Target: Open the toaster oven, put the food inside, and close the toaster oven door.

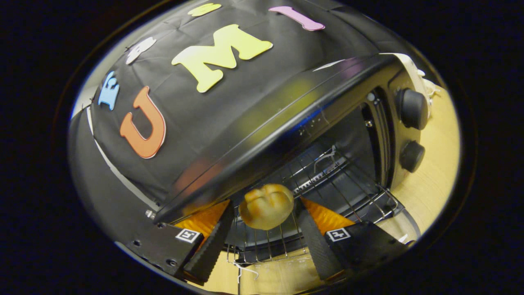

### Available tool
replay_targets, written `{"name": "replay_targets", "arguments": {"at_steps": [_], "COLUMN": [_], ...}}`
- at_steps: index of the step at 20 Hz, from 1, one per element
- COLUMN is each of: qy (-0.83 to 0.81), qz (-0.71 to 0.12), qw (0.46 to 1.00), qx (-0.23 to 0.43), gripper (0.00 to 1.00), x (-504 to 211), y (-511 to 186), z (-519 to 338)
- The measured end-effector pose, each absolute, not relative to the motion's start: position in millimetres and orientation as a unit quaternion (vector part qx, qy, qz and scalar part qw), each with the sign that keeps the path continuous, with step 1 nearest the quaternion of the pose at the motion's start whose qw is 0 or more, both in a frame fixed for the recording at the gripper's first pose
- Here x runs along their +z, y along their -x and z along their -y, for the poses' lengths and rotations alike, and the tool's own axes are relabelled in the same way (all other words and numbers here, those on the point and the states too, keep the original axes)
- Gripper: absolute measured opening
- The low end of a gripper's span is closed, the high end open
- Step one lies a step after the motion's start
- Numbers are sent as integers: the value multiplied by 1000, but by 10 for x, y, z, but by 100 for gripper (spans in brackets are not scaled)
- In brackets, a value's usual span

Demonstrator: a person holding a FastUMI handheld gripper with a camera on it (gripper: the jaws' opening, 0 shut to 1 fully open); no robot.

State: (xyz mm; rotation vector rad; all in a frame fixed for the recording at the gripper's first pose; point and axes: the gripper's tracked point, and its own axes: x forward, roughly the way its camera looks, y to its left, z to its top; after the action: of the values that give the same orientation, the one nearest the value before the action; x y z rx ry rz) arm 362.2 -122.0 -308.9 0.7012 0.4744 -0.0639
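- My gripper [266,223] is spread fairly wide, and a small golden bread roll [266,206] sits between its two fingers.
- The fingers [213,241] flank the roll closely, but I cannot tell whether both actually press on it.
- The roll hangs just above the front of the wire rack [327,180], at the mouth of the toaster oven [286,123].
- The oven cavity is open ahead of me, the rack reaching back into the dark interior.
- Two round knobs [411,108] sit on the oven's control panel, beside the opening.
- The oven stands on a pale wooden table [434,180].
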Motion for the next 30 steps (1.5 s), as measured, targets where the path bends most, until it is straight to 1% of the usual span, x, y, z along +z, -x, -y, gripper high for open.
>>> {"name": "replay_targets", "arguments": {"at_steps": [3, 7, 13, 18, 20, 25, 30], "qy": [-338, -333, -234, -188, -153, -82, -41], "qz": [-230, -241, -203, -180, -186, -228, -267], "qw": [912, 911, 950, 965, 970, 970, 963], "qx": [-37, -42, -23, -10, -9, -4, -26], "gripper": [97, 97, 97, 98, 97, 98, 99], "x": [-3009, -2942, -2416, -2225, -2316, -2702, -2940], "y": [-3459, -3074, -2321, -1706, -1527, -1372, -1353], "z": [1185, 1047, 799, 672, 678, 746, 945]}}
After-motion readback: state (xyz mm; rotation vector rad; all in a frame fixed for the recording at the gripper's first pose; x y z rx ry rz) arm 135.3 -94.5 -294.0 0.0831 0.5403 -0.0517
